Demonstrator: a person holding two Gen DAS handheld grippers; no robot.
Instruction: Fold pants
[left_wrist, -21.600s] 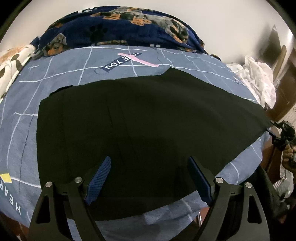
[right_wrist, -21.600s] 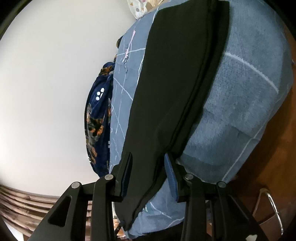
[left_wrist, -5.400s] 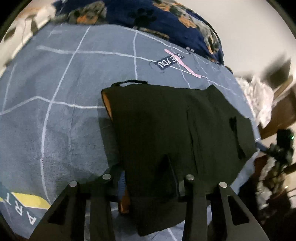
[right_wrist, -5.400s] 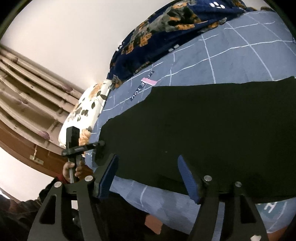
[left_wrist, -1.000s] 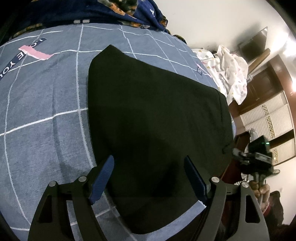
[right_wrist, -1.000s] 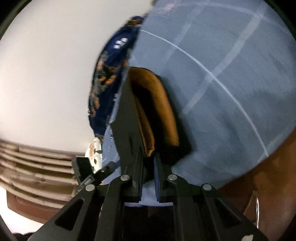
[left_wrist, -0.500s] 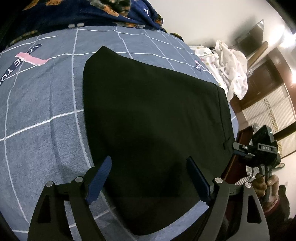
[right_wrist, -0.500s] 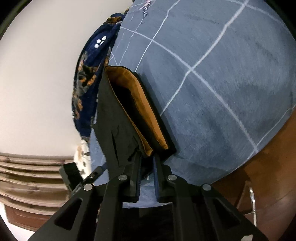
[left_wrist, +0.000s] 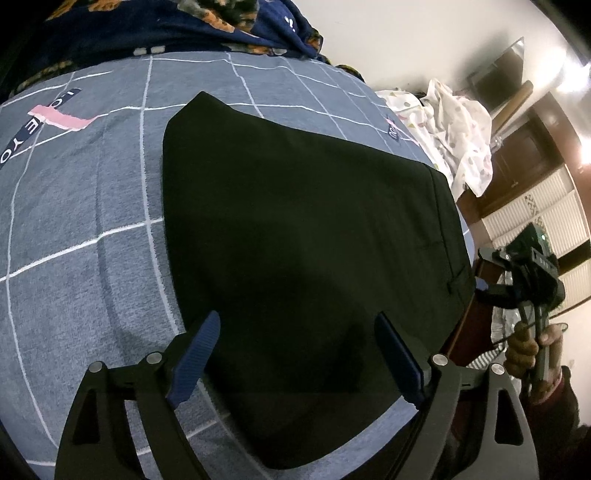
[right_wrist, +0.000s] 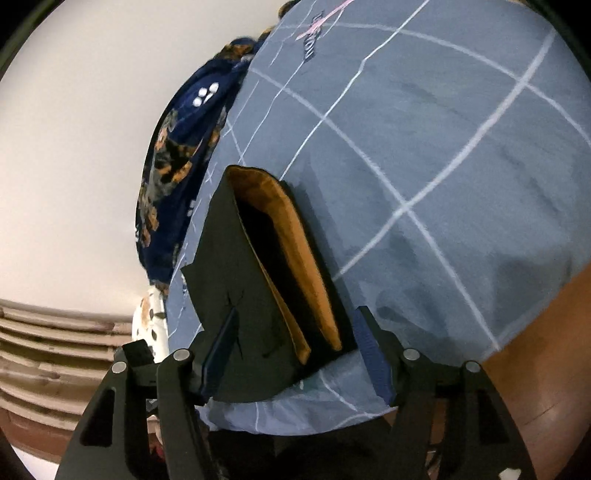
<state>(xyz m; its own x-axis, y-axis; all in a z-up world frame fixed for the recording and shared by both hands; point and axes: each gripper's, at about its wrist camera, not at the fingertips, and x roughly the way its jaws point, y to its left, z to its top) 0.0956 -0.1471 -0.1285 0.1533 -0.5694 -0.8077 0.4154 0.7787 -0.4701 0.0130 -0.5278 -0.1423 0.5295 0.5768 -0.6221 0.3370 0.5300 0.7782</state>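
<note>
The black pants (left_wrist: 303, 236) lie folded flat on the blue checked bedspread (left_wrist: 81, 206). My left gripper (left_wrist: 297, 358) is open and empty, its blue pads above the near edge of the pants. In the right wrist view the folded pants (right_wrist: 243, 295) show their orange-lined waistband opening (right_wrist: 295, 258) at the bed's corner. My right gripper (right_wrist: 293, 350) is open, its fingers on either side of the waistband end, holding nothing. The right gripper also shows in the left wrist view (left_wrist: 524, 273), beyond the bed's right edge.
A dark blue dog-print blanket (left_wrist: 155, 33) lies along the far side of the bed. White spotted cloth (left_wrist: 458, 133) is heaped at the far right. A floral pillow (right_wrist: 149, 325) and wooden headboard (right_wrist: 55, 350) lie past the pants. Brown floor (right_wrist: 535, 350) is beside the bed.
My right gripper was shut on the waistband end and has opened, letting the pants rest on the bed. My left gripper stayed open and shifted slightly.
</note>
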